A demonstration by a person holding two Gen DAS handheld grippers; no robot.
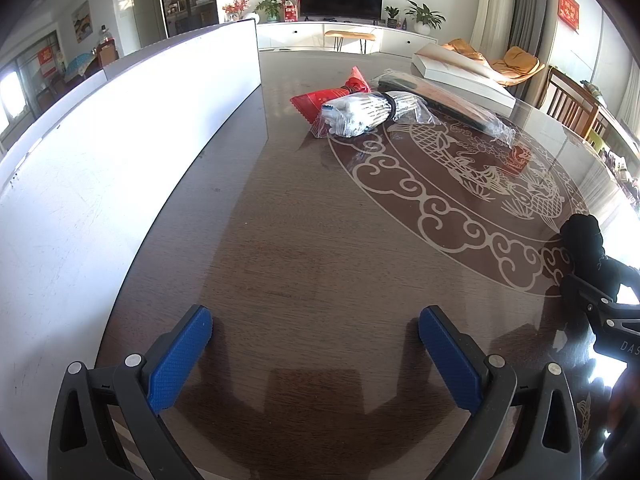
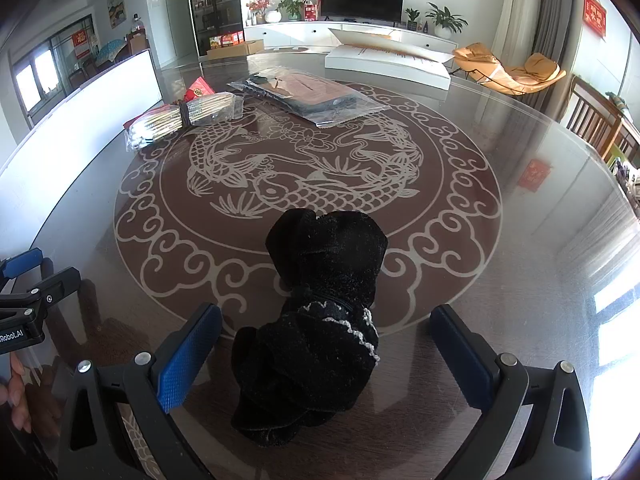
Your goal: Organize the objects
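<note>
Right gripper (image 2: 326, 354): fingers spread wide, straddling black velvet bundle (image 2: 316, 320) on table (image 2: 520, 280), not touching. Bundle lies at near edge of fish medallion (image 2: 304, 168). Left gripper (image 1: 316, 356): fingers released, holding nothing. Recommend: close mid-bundle, near lace trim; soft fabric may slip.
</note>
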